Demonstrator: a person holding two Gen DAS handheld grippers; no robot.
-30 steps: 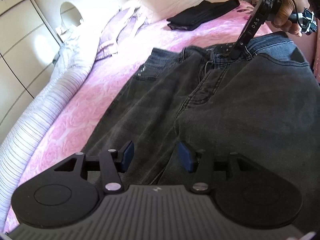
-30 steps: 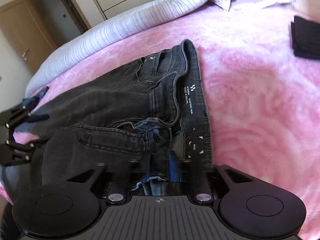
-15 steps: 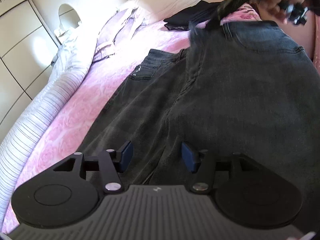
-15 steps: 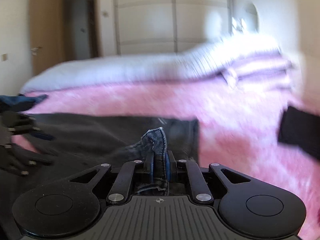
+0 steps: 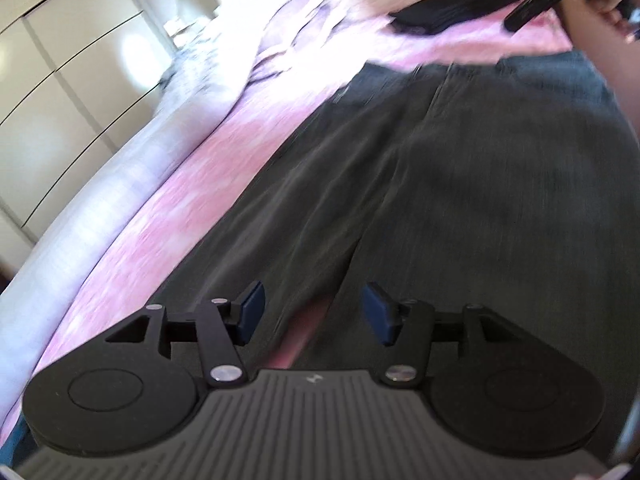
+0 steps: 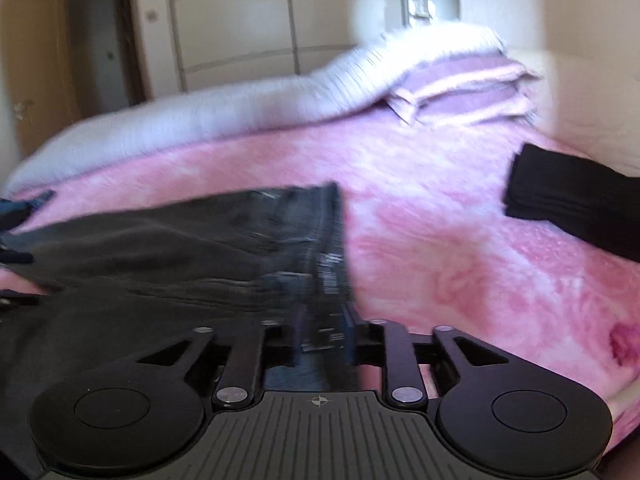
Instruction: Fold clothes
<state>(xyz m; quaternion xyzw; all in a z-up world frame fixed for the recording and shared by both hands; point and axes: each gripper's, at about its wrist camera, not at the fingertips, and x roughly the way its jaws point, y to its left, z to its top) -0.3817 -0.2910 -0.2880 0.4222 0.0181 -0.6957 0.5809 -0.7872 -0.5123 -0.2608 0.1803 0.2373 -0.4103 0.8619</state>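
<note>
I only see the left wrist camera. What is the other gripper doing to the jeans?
Observer: The waistband of the jeans lies between the right gripper fingers. Blur hides whether it is pinched.
Child: Which way does that gripper look?
Observer: Across the bed, toward tall cupboard doors on the far wall.
Child: Is there a way out of the room?
Observer: Yes, a brown door stands at the far left, past the bed.
</note>
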